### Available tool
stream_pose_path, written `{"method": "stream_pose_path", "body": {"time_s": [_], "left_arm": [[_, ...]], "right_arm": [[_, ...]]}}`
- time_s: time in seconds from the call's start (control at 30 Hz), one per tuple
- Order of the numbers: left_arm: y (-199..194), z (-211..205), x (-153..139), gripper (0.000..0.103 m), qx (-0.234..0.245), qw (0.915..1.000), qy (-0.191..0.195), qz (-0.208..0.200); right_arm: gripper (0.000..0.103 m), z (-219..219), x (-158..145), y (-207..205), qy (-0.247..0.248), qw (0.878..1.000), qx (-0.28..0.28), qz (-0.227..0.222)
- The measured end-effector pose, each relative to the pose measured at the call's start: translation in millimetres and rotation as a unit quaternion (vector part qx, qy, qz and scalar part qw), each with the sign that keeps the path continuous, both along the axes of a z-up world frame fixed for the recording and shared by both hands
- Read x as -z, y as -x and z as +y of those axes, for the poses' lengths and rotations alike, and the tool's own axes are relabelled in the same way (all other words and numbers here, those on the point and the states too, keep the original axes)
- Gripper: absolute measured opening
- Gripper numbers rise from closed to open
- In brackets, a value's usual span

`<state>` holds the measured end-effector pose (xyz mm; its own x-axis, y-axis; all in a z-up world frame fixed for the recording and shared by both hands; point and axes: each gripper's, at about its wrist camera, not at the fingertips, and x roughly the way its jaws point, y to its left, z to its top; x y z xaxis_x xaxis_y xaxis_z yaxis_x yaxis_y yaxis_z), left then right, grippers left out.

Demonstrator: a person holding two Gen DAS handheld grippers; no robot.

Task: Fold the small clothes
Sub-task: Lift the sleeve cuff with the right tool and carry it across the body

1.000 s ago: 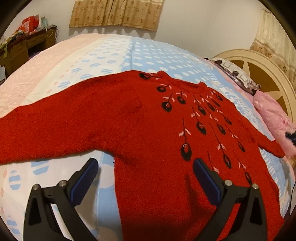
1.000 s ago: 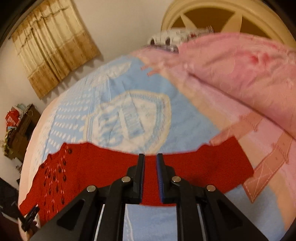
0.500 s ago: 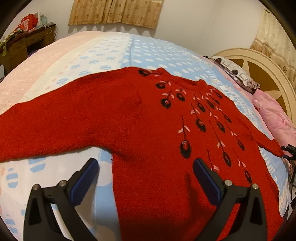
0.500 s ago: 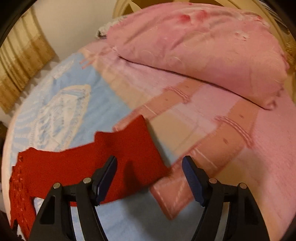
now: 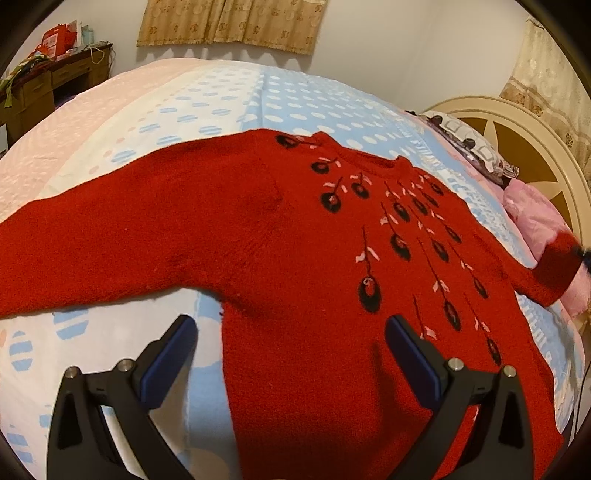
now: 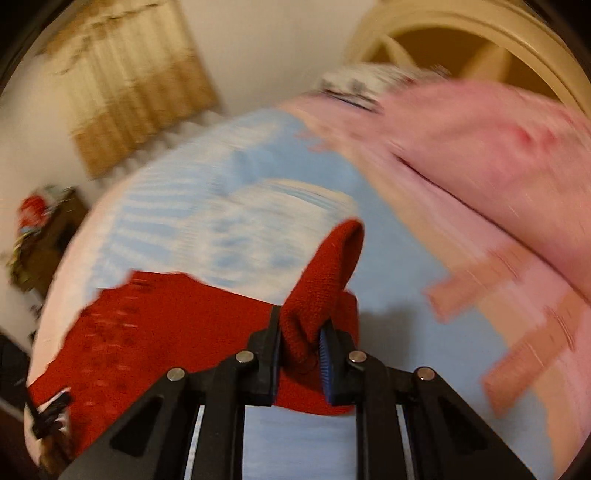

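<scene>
A red knitted sweater (image 5: 280, 236) with black and pink motifs lies face up on the bed, its left sleeve (image 5: 74, 254) spread flat. My left gripper (image 5: 288, 325) hovers open over the sweater's side seam near the hem, touching nothing. In the right wrist view my right gripper (image 6: 301, 321) has its jaws closing on the bunched cuff of the sweater's right sleeve (image 6: 325, 273), which stands up between the pads. From the left wrist view that cuff (image 5: 556, 267) is lifted off the bed at the far right.
The blue, white and pink patterned bedspread (image 5: 236, 103) covers the bed. A pink quilt (image 6: 491, 155) and a pillow (image 5: 469, 144) lie by the cream headboard (image 5: 513, 147). A wooden desk (image 5: 48, 85) stands at the far left, under curtains (image 5: 229, 18).
My right gripper opened over the sleeve's end, then closed on the cuff and lifted it. The left gripper stayed still and open.
</scene>
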<state>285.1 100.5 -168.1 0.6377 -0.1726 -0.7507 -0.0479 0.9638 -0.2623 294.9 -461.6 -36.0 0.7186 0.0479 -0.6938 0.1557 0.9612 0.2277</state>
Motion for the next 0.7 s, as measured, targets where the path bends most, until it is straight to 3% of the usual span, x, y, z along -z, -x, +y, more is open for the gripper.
{"method": "stream_pose_path", "body": {"time_s": [0.17,0.33,0.5,0.7], "left_arm": [[1,2,0,0.103,0.000,1.0000,0.006,-0.002],[3,7,0,0.103,-0.007,0.9997,0.022,-0.006],[5,10,1,0.103,-0.012,0.9994,0.031,-0.010],[5,12,1,0.103,-0.012,0.9993,0.033,-0.013]], "right_arm": [[0.017,97,-54,-25,0.014,0.995,-0.092,-0.045],[0.017,196,-78,-53,0.020,0.982,-0.175,-0.064],[0.017,275,-64,-71,0.017,0.971,-0.233,-0.057],[0.017,333,-14,-84,0.019,0.962,-0.271,-0.019]]}}
